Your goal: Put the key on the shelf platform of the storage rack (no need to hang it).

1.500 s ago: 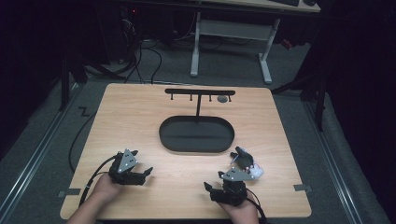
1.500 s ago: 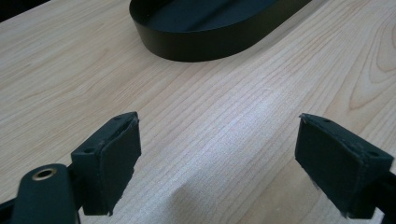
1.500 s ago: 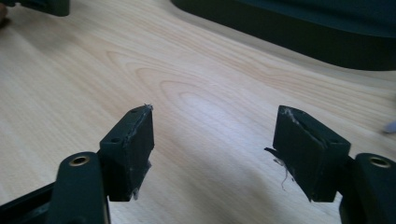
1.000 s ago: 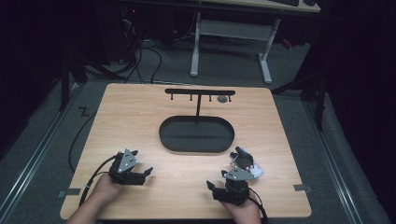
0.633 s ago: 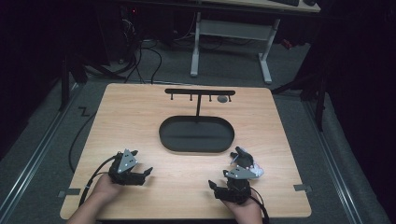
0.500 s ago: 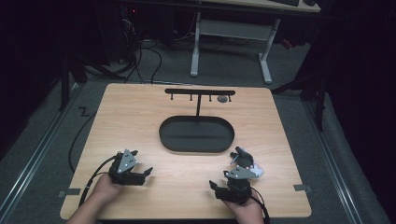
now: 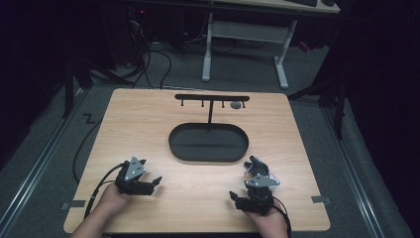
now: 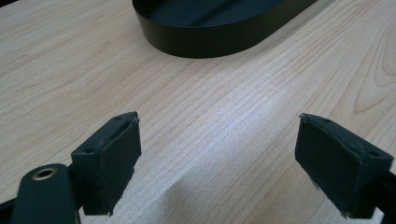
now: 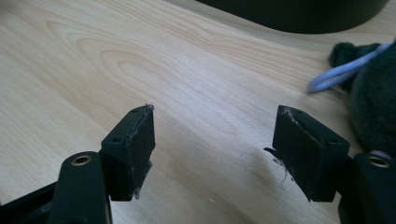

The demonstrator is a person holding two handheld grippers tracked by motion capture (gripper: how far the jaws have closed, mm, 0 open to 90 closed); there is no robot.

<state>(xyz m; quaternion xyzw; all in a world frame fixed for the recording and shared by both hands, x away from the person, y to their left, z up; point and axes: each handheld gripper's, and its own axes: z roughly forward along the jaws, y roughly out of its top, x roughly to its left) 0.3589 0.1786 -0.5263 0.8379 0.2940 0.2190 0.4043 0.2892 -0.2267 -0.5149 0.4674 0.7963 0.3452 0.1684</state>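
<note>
Jaws of right gripper (image 9: 212,154) stand apart, empty, beside small dark-green plush toy (image 9: 373,93) with pale-blue cord loop (image 9: 343,72): likely soft, light; grip its body.

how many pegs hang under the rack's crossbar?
4 on the rack: three bare pegs from its left end to right of the post, and one near the right end with a small grey thing on it. More could be hidden.

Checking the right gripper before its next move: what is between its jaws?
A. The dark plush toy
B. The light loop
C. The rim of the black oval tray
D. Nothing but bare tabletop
D: in the right gripper view the right gripper has bare wood between its jaws, the dark plush thing lying off to one side.
</note>
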